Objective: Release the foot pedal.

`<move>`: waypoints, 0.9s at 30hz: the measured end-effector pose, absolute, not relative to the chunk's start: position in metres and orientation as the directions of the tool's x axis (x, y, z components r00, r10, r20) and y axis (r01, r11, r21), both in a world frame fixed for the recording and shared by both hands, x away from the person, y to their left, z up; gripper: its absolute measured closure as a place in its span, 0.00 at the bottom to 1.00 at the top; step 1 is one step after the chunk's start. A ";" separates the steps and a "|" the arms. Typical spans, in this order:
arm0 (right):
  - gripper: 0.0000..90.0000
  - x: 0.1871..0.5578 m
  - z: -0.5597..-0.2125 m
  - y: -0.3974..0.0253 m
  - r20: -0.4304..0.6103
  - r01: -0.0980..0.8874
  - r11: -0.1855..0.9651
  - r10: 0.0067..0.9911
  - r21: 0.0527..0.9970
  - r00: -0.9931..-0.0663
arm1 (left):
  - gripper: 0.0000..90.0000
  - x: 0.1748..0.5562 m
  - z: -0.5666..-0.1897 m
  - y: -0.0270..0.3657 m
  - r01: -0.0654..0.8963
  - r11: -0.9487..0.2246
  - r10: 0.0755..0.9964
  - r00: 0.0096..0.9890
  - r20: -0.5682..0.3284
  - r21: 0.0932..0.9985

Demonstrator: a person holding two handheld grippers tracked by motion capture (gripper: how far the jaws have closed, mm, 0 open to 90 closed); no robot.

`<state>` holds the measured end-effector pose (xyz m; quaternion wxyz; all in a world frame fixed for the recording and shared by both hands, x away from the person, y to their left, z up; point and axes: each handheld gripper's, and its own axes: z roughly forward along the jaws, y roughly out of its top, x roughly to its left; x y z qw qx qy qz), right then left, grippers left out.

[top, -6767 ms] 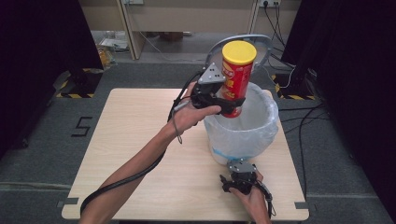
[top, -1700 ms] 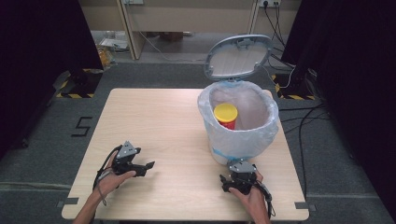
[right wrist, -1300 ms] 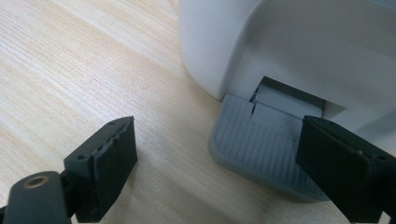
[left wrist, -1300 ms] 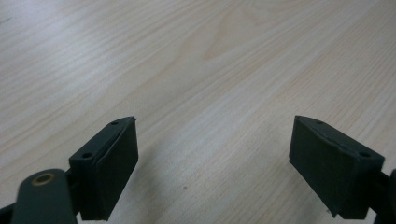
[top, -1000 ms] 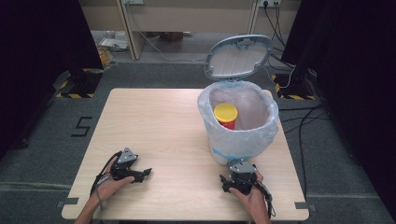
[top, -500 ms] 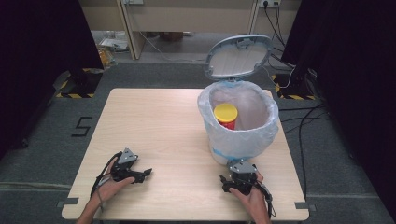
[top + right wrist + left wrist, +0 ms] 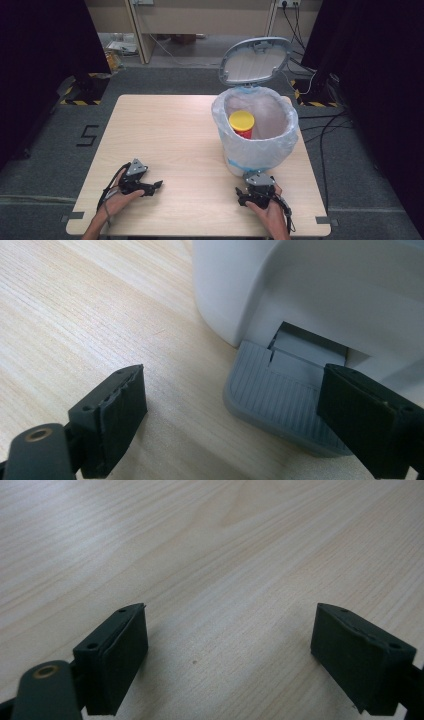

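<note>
The lined bin [image 7: 255,132] stands at 3 o'clock on the surface [image 7: 175,135], lid up, a yellow-capped can [image 7: 242,123] inside. The right gripper [image 7: 257,190] (fingers wide apart, empty) sits at its pedal [image 7: 280,395]; the left gripper [image 7: 136,180], equally spread, rests near the 7 o'clock edge amid bare wood.

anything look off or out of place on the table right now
Nothing spilled or damaged. The one oddity: the white pedal bin stands on the wooden table, lid open, with a yellow-lidded red can upright inside its plastic liner.
</note>
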<state>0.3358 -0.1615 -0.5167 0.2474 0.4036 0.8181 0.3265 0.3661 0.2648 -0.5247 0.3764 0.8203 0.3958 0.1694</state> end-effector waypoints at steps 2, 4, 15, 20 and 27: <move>0.14 0.336 -0.517 -0.161 -0.141 0.499 0.461 0.822 0.734 -0.551 | 0.16 0.366 -0.525 0.265 0.521 -0.405 0.776 0.630 -0.019 0.751; 0.14 0.336 -0.517 -0.161 -0.142 0.497 0.461 0.821 0.735 -0.552 | 0.16 0.366 -0.525 0.265 0.521 -0.404 0.777 0.630 -0.019 0.752; 0.14 0.336 -0.516 -0.161 -0.146 0.495 0.460 0.823 0.737 -0.548 | 0.16 0.366 -0.525 0.265 0.521 -0.405 0.775 0.631 -0.020 0.751; 0.15 0.336 -0.516 -0.162 -0.124 0.506 0.439 0.832 0.742 -0.540 | 0.16 0.366 -0.525 0.265 0.521 -0.404 0.775 0.632 -0.021 0.752; 0.16 0.334 -0.513 -0.163 -0.110 0.506 0.411 0.845 0.758 -0.523 | 0.16 0.366 -0.524 0.265 0.522 -0.406 0.774 0.633 -0.022 0.750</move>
